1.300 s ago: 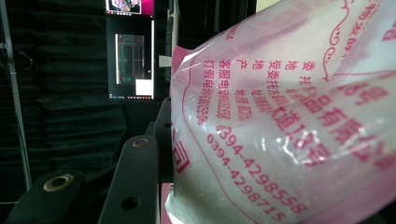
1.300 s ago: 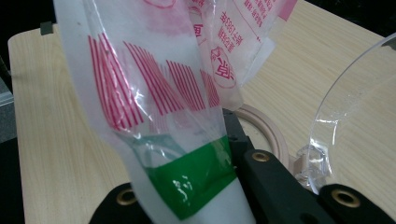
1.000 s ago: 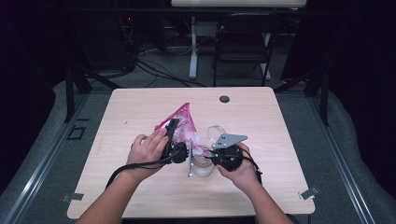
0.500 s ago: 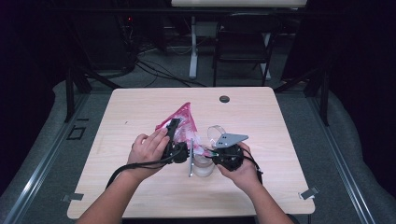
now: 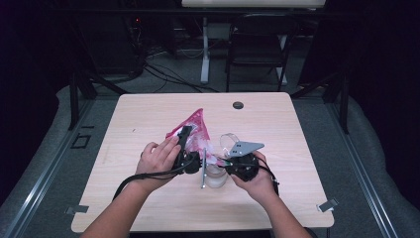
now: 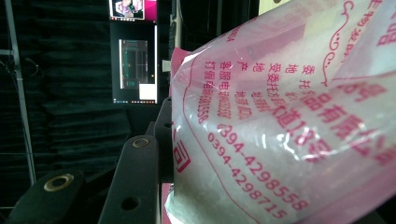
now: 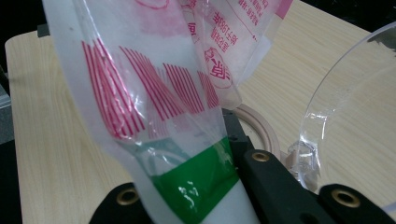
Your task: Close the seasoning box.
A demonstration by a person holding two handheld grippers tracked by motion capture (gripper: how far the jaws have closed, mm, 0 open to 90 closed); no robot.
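- Pink printed bag (image 5: 194, 130) is held up over the middle of the table (image 5: 297, 148), between the two hands; nothing has shifted from a second ago, so the work looks paused in mid-handling.
- Left hand-held gripper (image 5: 184, 144) has its jaws partly closed; in the left gripper view the bag (image 6: 289, 121) lies right against the jaw, seemingly gripped.
- Right hand-held gripper (image 5: 223, 164) is clamped tight on a thin film with a green band (image 7: 196, 186).
- Clear plastic container (image 5: 229, 143) lies just beyond the right hand-held gripper, its lid (image 7: 345, 102) close by the jaw.
- Judged from this steady hold, the bag is being kept taut, perhaps for opening.
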